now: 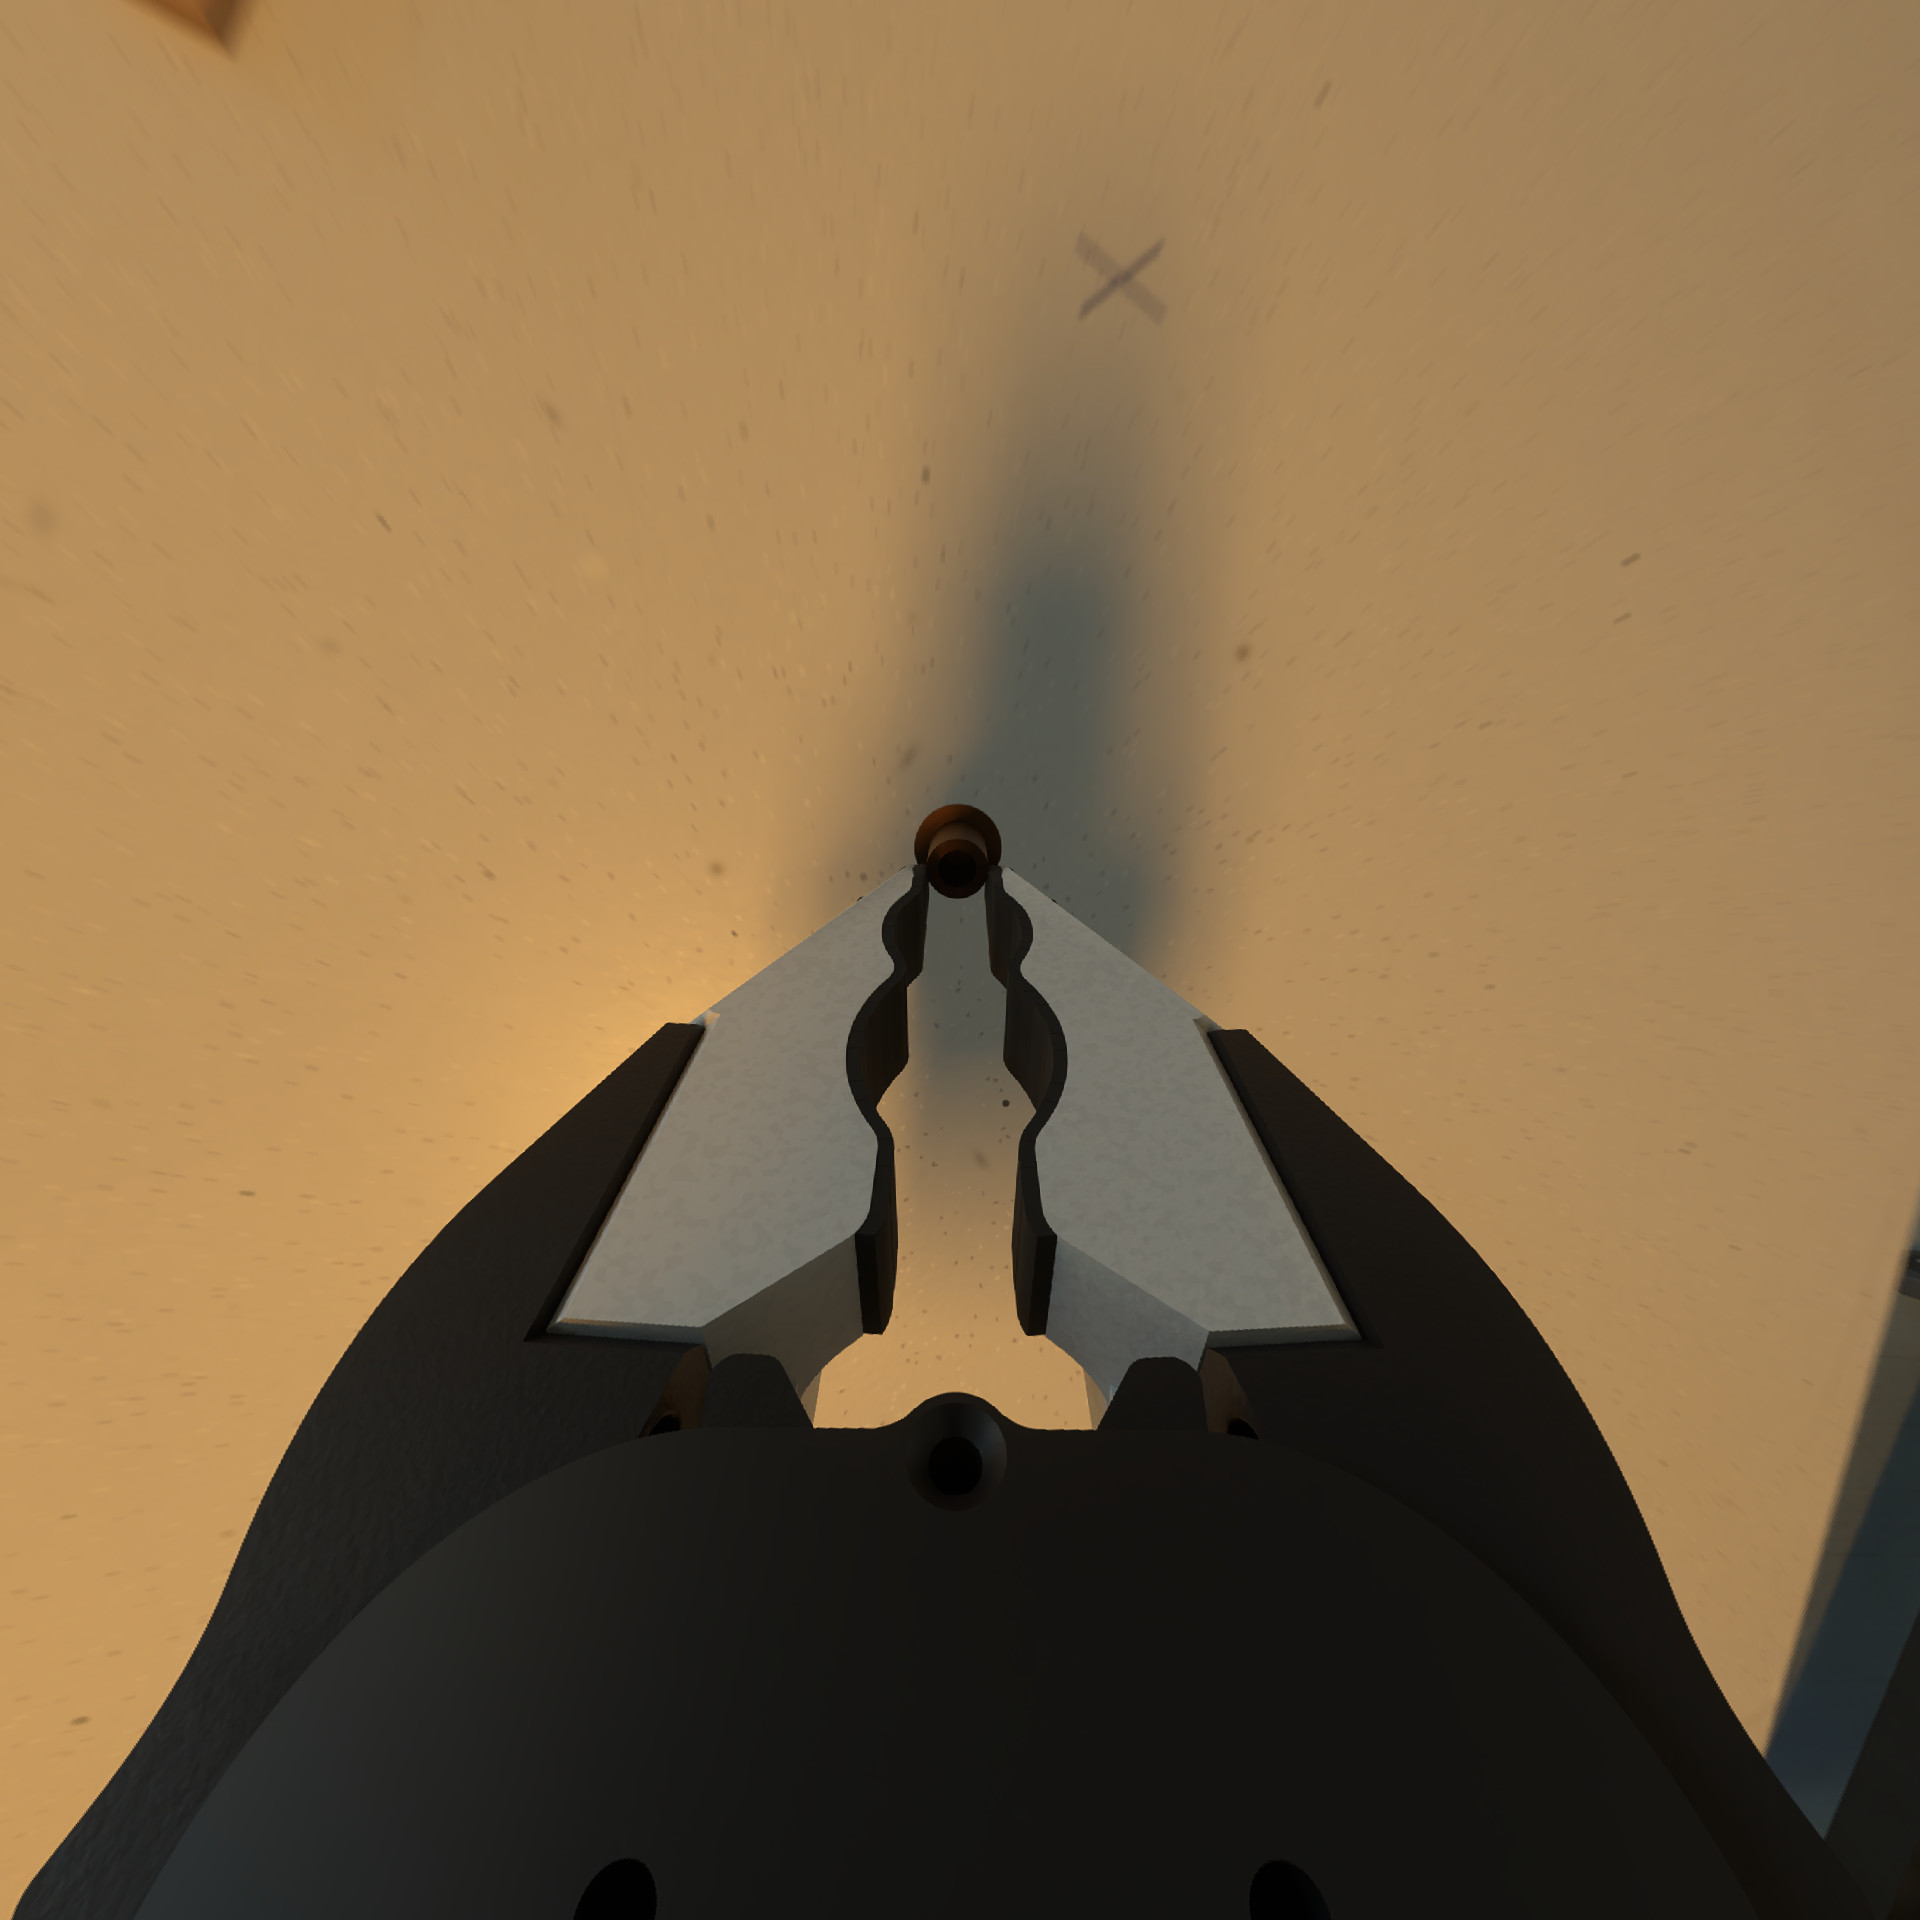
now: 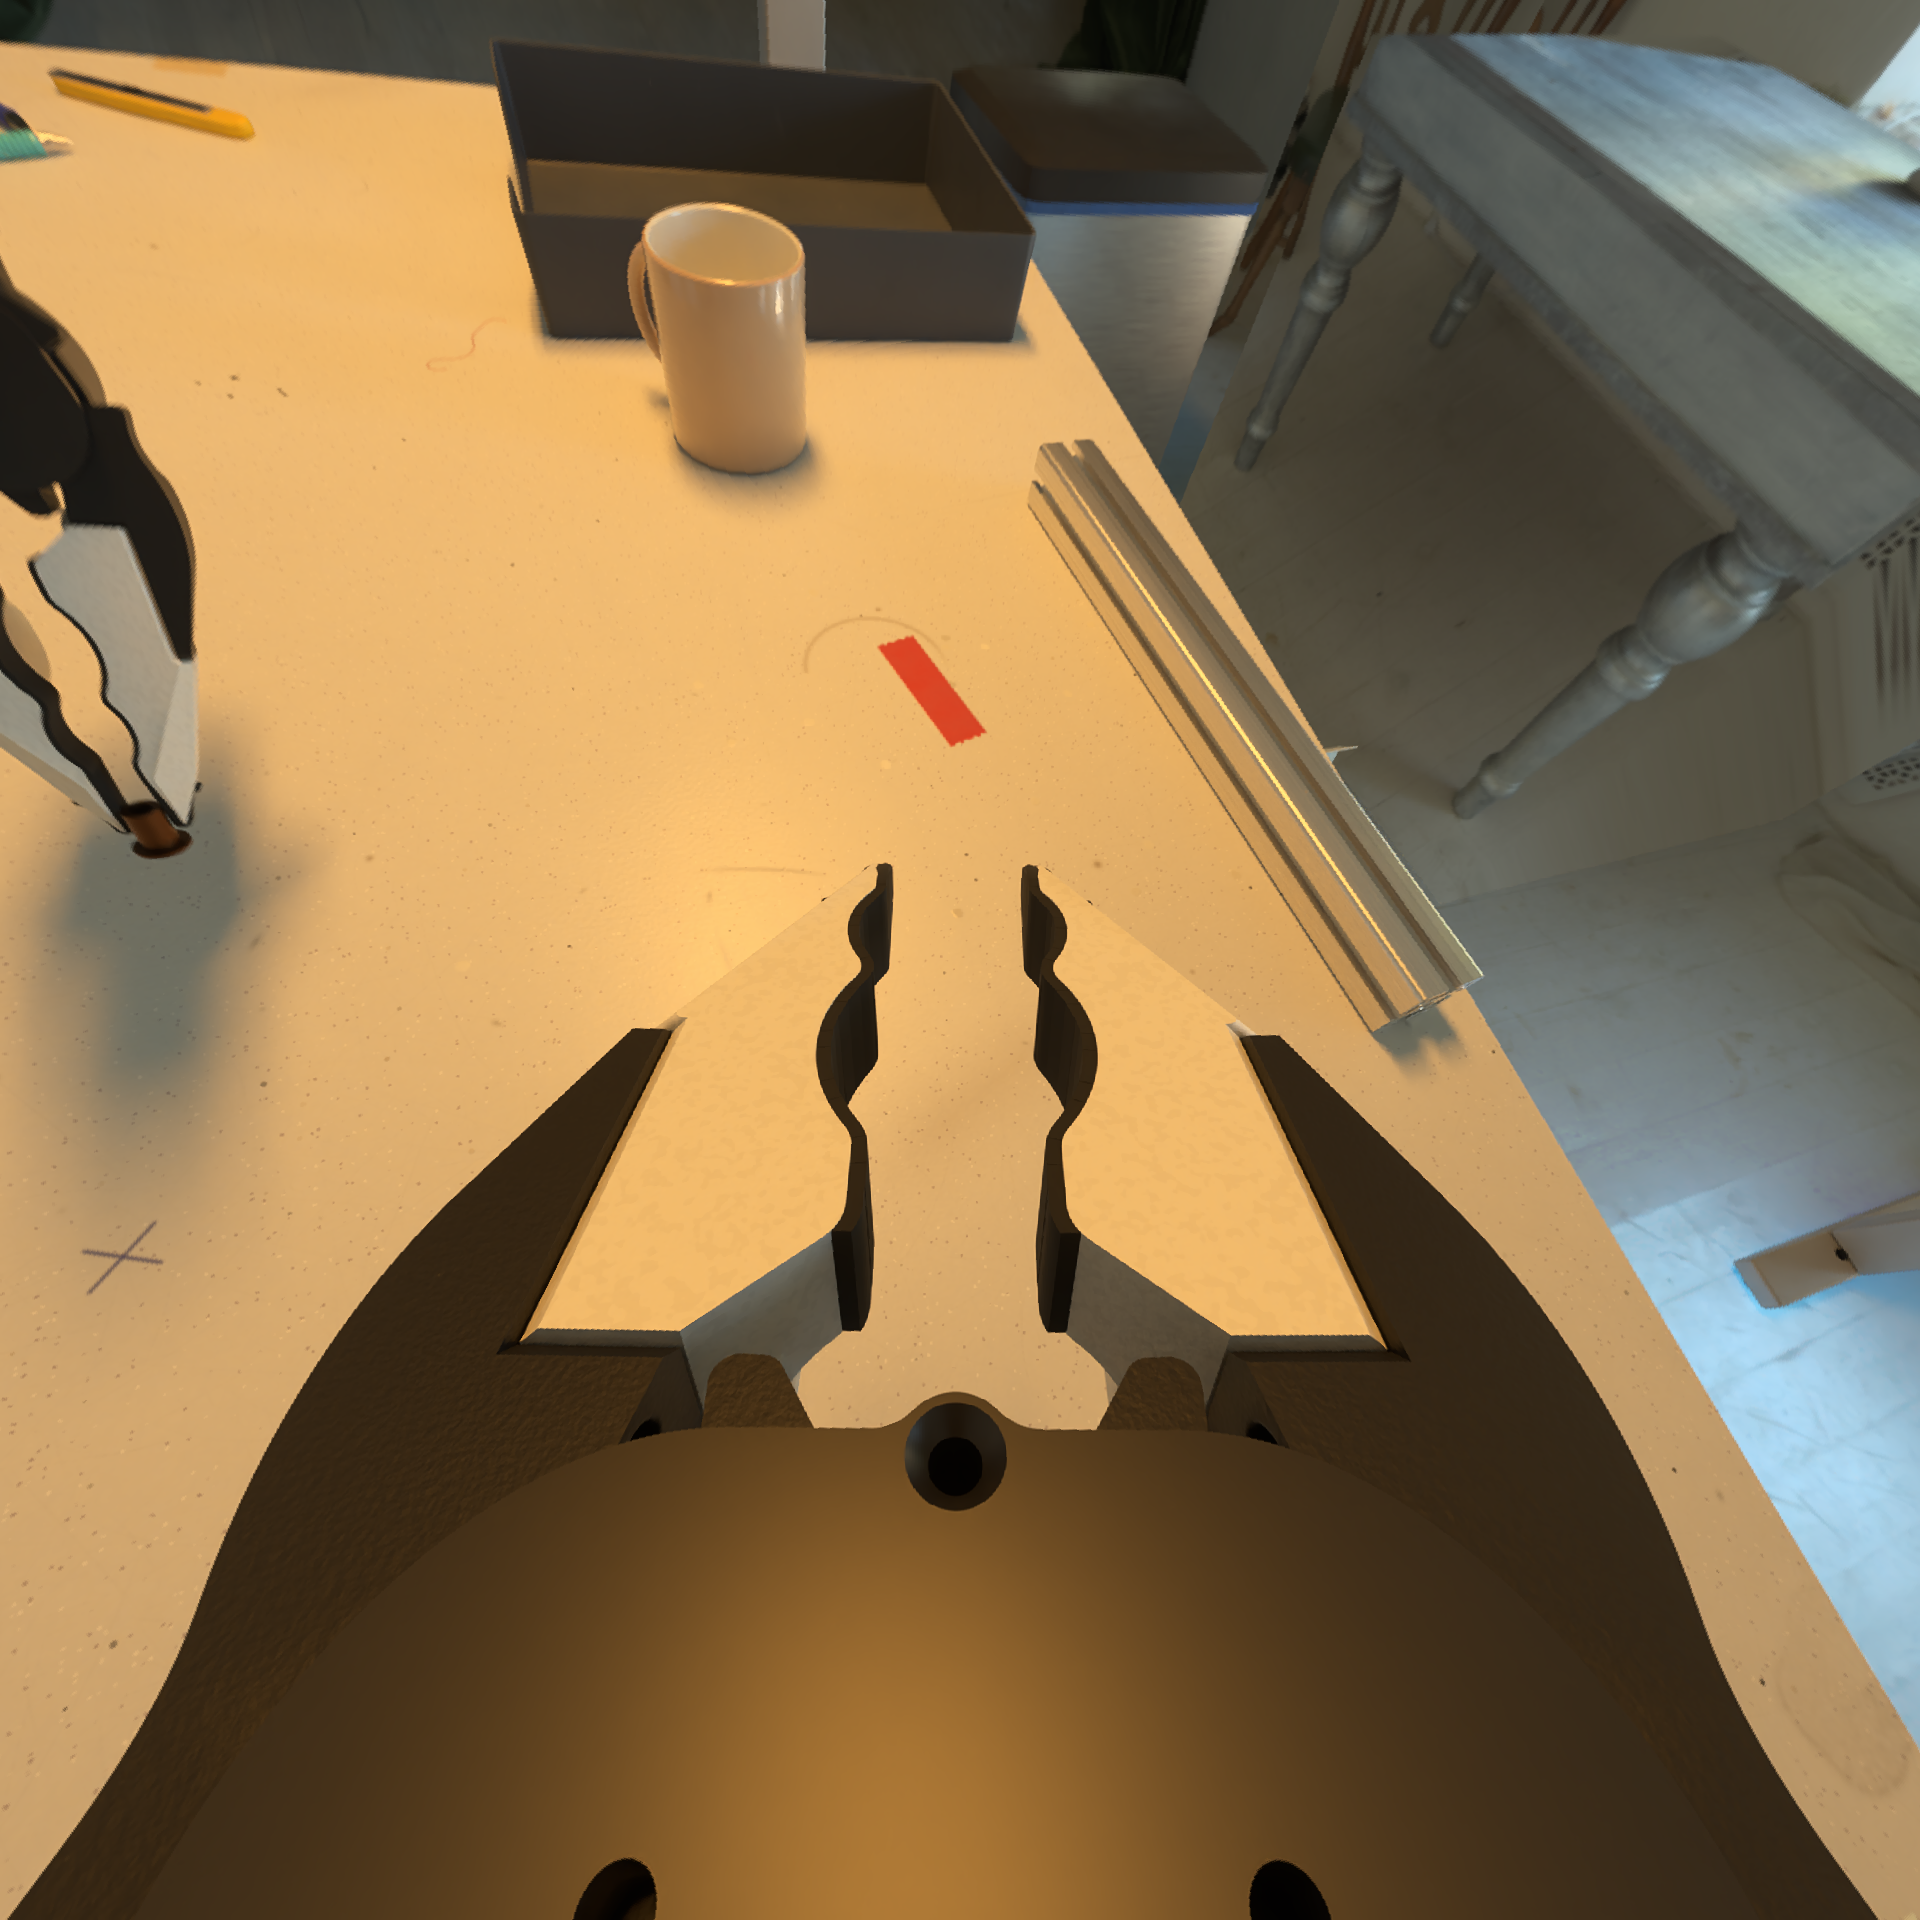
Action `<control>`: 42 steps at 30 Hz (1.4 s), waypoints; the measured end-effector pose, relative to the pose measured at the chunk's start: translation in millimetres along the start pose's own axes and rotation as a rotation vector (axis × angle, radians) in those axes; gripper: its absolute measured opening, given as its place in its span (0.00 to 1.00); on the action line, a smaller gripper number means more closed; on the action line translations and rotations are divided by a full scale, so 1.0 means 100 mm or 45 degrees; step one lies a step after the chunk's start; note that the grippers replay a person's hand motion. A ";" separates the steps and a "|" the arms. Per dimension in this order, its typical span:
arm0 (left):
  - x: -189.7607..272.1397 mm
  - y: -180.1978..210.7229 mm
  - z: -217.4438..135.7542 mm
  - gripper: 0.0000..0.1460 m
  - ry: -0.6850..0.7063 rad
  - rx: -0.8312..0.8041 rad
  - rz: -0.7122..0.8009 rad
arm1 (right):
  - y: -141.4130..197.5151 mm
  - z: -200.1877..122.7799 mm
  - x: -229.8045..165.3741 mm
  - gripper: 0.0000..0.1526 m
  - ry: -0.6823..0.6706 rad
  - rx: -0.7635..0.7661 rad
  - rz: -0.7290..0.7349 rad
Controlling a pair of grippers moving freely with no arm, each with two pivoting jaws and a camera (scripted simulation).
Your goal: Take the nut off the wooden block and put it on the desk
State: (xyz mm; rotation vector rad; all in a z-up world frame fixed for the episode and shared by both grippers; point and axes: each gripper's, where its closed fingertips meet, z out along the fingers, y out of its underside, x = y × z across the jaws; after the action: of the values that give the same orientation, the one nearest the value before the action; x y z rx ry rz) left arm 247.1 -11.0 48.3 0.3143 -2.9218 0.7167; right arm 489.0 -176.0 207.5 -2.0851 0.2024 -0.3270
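My left gripper [image 1: 956,879] is shut on a small brown nut [image 1: 957,844] at its fingertips and points down at the tan desk [image 1: 416,623]. In the right wrist view, that gripper [image 2: 145,821] is at the far left, with the nut [image 2: 162,840] at or just above the desk surface. A brown wooden corner [image 1: 203,16], probably the block, shows at the top left edge of the left wrist view. My right gripper [image 2: 956,873] is open and empty over the desk, near its right edge.
A beige mug [image 2: 732,343] stands in front of a dark open box [image 2: 769,281] at the back. An aluminium bar [image 2: 1247,727] lies along the desk's right edge beside red tape [image 2: 930,691]. A yellow knife [image 2: 156,104] lies far left. A pencilled cross [image 1: 1120,278] marks the desk.
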 end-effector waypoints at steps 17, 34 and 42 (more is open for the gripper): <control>-0.12 0.06 0.24 0.29 -0.127 0.077 0.006 | 0.00 0.04 -0.08 0.16 0.059 -0.087 -0.024; -0.05 -0.02 -0.40 0.23 -0.089 0.604 -0.080 | 0.24 0.42 -0.13 0.16 0.043 -0.302 -0.024; -0.35 -0.20 -0.77 0.17 -0.093 0.668 -0.054 | 0.42 0.46 -0.05 0.17 0.035 -0.363 0.014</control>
State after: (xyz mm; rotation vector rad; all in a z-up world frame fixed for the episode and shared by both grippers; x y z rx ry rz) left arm 290.5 14.0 119.8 0.4529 -2.7307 1.4875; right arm 498.1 -158.5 148.8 -2.3603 0.2909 -0.3363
